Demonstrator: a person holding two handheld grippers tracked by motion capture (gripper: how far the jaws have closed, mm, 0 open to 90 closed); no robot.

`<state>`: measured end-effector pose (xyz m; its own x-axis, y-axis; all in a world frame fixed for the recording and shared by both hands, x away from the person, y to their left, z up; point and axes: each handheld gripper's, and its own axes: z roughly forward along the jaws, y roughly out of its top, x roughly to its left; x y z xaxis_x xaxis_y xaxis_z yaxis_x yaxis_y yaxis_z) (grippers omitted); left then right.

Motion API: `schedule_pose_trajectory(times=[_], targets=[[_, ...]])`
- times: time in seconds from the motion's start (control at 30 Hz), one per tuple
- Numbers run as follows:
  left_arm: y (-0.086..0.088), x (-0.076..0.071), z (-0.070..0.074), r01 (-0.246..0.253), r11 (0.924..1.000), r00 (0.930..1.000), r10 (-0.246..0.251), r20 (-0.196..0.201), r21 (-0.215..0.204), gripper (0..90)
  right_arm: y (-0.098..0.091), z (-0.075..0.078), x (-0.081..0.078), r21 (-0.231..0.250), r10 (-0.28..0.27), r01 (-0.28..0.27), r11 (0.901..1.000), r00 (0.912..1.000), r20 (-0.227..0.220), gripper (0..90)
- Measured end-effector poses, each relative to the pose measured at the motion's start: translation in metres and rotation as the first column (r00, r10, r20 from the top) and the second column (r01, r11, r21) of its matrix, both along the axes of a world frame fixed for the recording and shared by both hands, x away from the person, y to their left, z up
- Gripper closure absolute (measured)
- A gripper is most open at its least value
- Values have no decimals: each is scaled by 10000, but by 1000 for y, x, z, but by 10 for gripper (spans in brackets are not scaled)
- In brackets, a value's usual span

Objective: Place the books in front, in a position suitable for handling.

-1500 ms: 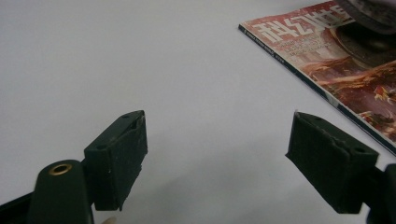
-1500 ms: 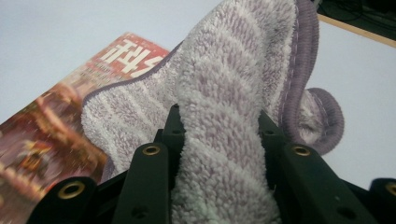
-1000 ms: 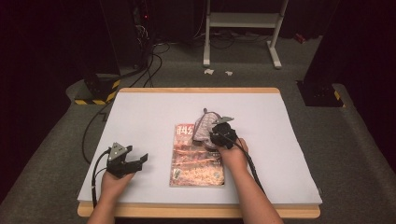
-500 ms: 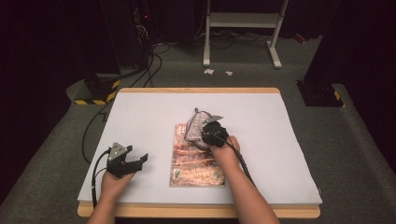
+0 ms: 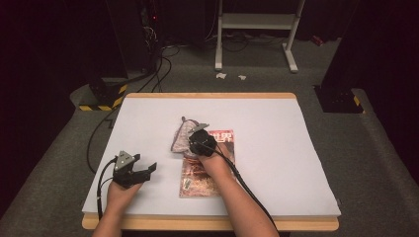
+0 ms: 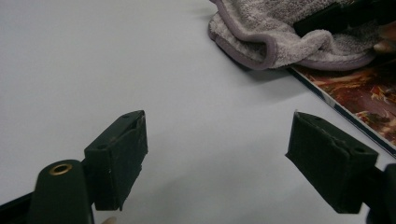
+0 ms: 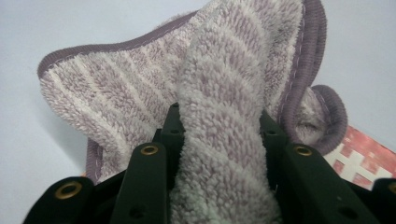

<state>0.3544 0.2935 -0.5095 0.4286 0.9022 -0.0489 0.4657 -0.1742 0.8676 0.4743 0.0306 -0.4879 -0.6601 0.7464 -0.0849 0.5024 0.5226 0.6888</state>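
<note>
The high view looks forward and down on the white surface; both gripper views sit close, sharing the striped lilac terry towel.

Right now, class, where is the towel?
In the high view the towel sits mid-table, bunched at the magazine's top left corner, pinched in the right tool. The left tool rests apart, nearer the front left.

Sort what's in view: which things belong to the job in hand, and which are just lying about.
In the job:
- towel, pinched in the right hand-held gripper
- magazine under it
- left hand-held gripper, open and idle on the table

Lying about:
- cables on the floor
- white stand
- paper scraps
</note>
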Motion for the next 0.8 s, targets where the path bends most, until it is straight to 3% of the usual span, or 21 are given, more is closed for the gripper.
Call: schedule_pose_trajectory(times=[0.33,0.57,0.8], targets=[[0,0,0,-9,10000,10000,8,11,14,203,-17,0,2,33,-176,176,9998,9998,-103,637],[0,0,0,-14,10000,10000,14,10,10,203,-54,0,3,136,-696,697,9975,9975,-83,637],[-1,-1,0,-20,10000,10000,20,38,48,203,-93,1,1,161,-1448,1447,9893,9895,16,638]])
